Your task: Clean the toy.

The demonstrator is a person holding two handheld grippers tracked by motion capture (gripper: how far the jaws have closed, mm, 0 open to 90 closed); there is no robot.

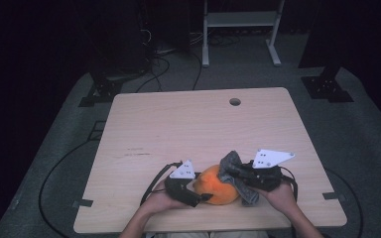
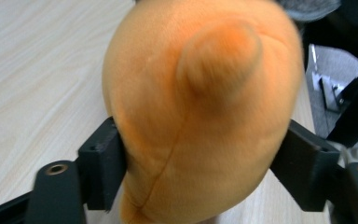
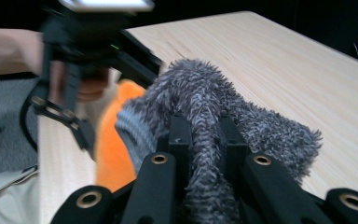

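- Orange plush toy [image 1: 219, 186] — rounded, stuffed, with a stubby nub on top; sits on the tabletop [image 1: 188, 124] near its front edge, between the two grippers. Judged light, soft and springy; the pile gives good grip, so a hold across the widest part of the body suits it best.
- Grey fuzzy cloth [image 3: 205, 107] — shaggy fabric with a ribbed cuff, possibly a sock; draped against the toy's right side. Judged limp and very light; best pinched at a bunched fold.
- Left gripper [image 2: 200, 168] — jaws spread wide, pressed on either flank of the plush toy and holding it.
- Right gripper [image 3: 204, 140] — jaws narrow, clamped on a fold of the grey cloth.
- Containers — none visible on the tabletop.
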